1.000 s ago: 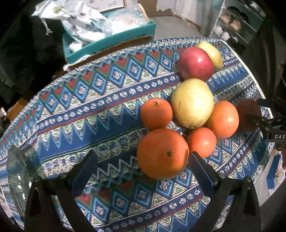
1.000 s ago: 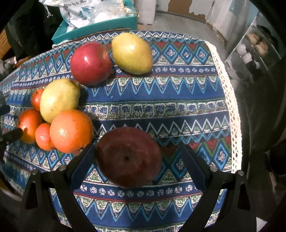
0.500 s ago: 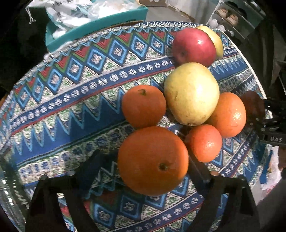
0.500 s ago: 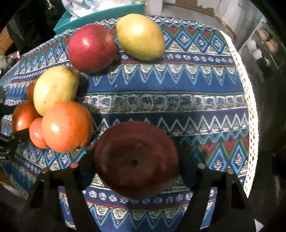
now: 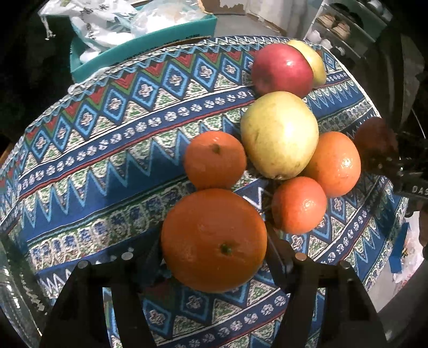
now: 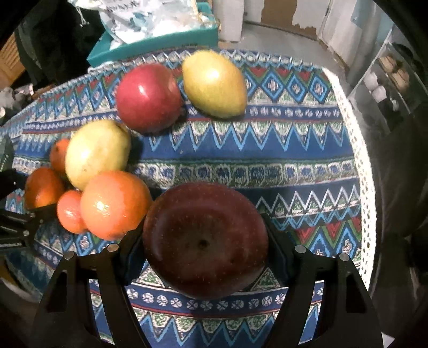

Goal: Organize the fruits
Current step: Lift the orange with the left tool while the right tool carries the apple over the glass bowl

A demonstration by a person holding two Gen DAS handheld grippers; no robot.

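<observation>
Checking containers first: teal box (image 5: 160,34) sits beyond the desk's far edge, holding a patterned white bag (image 5: 99,18) and clear plastic wrap; contents inside those can't be made out. Fruit all lies loose on a patterned cloth (image 5: 107,139) covering the desk, none in a container.

Left claw (image 5: 214,257) has just been closing; pads press both sides of a large orange (image 5: 214,238), nearest fruit in left wrist view. Peel bright, dimpled, stem scar facing camera. Just beyond it: two smaller oranges, one far-left (image 5: 215,160) and one to the right (image 5: 299,204), plus a fourth orange (image 5: 334,163) further right. Yellow-green pear-like fruit (image 5: 279,135) sits amid them, touching or nearly so.

Right claw (image 6: 204,257) has also been closing; now grips a dark red apple (image 6: 204,241), skin dull w/ pale speckles, calyx pit facing up. Apple is near the desk's near edge, just right of the orange cluster.

Far side: shiny red apple (image 6: 149,97) beside a yellow pear (image 6: 214,84), apparently touching.
</observation>
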